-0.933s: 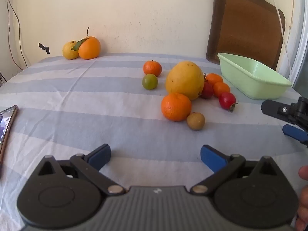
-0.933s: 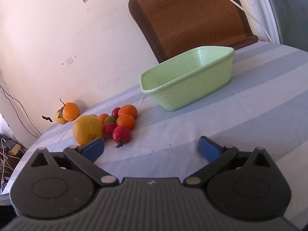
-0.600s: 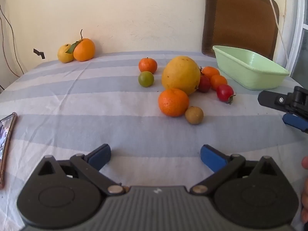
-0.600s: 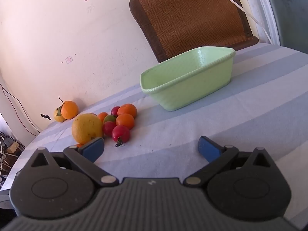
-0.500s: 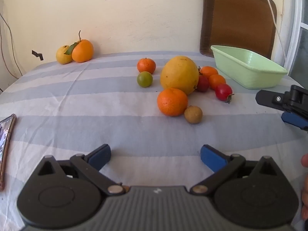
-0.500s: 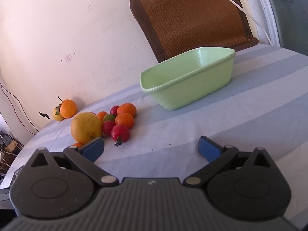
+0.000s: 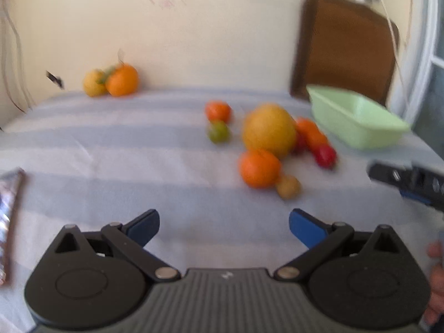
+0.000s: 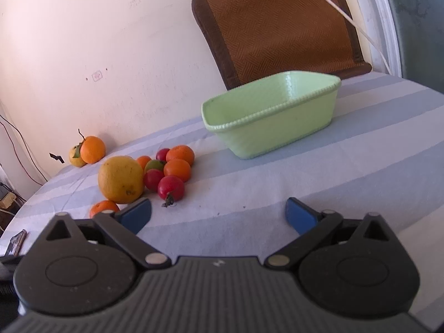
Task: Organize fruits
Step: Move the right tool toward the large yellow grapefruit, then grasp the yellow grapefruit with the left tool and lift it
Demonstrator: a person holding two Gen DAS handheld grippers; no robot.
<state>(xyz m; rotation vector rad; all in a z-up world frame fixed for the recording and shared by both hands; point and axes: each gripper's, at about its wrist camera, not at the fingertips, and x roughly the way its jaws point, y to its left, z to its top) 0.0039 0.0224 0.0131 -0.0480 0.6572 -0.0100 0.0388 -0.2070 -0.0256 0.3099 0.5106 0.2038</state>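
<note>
Left gripper [image 7: 224,227] is sitting wide open with nothing between its blue pads, hovering over the striped bench [image 7: 116,166]. Right gripper [image 8: 218,214] is likewise spread open and empty.

Left wrist view is motion-blurred. Fruit cluster is lying at about 1 o'clock from the left gripper: a big yellow fruit [image 7: 268,131] in the middle, an orange [image 7: 259,168] just in front of it, a small brown fruit [image 7: 288,186] touching or nearly touching that orange. A small orange [image 7: 218,111] and a green fruit [image 7: 218,131] are sitting at 9-10 o'clock of the yellow fruit. Red and orange pieces at its 3 o'clock are too smeared to count there.

Right wrist view is sharp and resolves that far side: a red fruit [image 8: 171,188] with a stem nearest the camera, a second red one [image 8: 152,179] against the yellow fruit [image 8: 121,179], two small oranges [image 8: 177,169] behind, a darker red one [image 8: 162,154] further back. The front orange is half hidden behind the gripper's left finger there; the brown fruit is not showing.

Green tub [image 8: 277,122] is standing apart from the cluster, at 12 o'clock of the right gripper, nothing visible inside. In the left view the tub [image 7: 360,127] is at 2 o'clock.

Only the left view is showing the right gripper's tip [image 7: 410,183], at 3 o'clock, and a phone-like object [image 7: 9,208] at the 9 o'clock edge. Both views are showing an orange-and-yellow pair [image 7: 111,82] near the wall, well apart from the cluster, and a brown chair back [image 8: 277,27] behind the tub.
</note>
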